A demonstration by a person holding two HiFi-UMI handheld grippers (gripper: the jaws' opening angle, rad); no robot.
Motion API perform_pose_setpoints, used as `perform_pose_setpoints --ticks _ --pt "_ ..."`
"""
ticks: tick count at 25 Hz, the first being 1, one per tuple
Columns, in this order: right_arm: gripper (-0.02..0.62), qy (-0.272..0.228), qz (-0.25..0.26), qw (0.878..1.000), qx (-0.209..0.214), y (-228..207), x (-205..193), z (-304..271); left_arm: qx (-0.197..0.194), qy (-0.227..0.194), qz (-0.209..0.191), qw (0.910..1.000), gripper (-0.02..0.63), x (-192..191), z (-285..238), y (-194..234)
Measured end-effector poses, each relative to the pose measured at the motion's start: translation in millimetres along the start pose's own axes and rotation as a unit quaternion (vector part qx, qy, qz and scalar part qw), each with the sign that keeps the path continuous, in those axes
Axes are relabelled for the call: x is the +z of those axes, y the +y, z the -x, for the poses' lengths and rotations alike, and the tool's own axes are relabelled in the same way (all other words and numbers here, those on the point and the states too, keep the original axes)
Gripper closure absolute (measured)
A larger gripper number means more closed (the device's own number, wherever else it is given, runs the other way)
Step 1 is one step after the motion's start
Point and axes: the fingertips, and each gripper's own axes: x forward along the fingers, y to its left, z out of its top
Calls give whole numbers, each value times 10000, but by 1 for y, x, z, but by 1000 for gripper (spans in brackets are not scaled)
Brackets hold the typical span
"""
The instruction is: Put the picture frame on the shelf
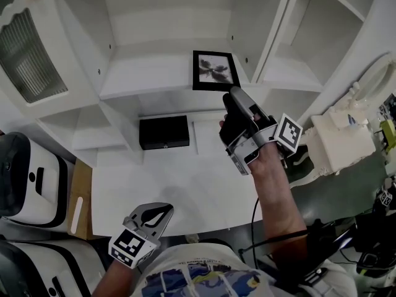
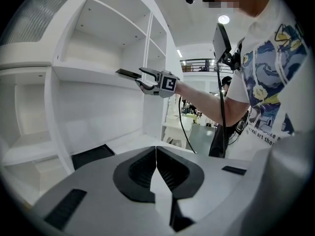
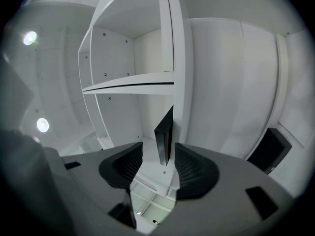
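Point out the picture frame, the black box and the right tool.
picture frame (image 1: pixel 215 70), head view, middle of its print
black box (image 1: pixel 164 132), head view, middle of its visible face
right tool (image 3: pixel 158 150), right gripper view, midway between its fingertips

Shirt print: on the person's T-shirt, in the left gripper view, a line of small dark lettering ran beside the painted design. Only "real art tha" could be read; the rest was too small to tell.
Shirt, head view: the design showed blue and yellow, with its words too blurred to read.
Right marker cube: on the right hand-held gripper, it bore a black-and-white square code, a pattern rather than letters.
Left marker cube: on the left hand-held gripper, it bore the same kind of code.
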Motion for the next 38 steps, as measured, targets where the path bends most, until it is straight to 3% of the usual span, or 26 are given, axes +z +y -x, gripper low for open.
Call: perform_pose_setpoints --ticks 10,14,23,38 --pt "399 -42 88 9997 -209 -2 -28 24 -86 -62 -34 9999 592 -10 21 -13" --pt "436 -2 219 9990 -383 -5 -47 33 -141 -96 -82 9998 592 -15 32 -17" --pt "517 266 447 9955 -791 -13 -115 58 -120 -212 -112 9996 591 -29 70 -26" --pt "554 965 833 9782 -1638 -43 -242 111 -81 -304 69 9995 592 -67 133 -42"
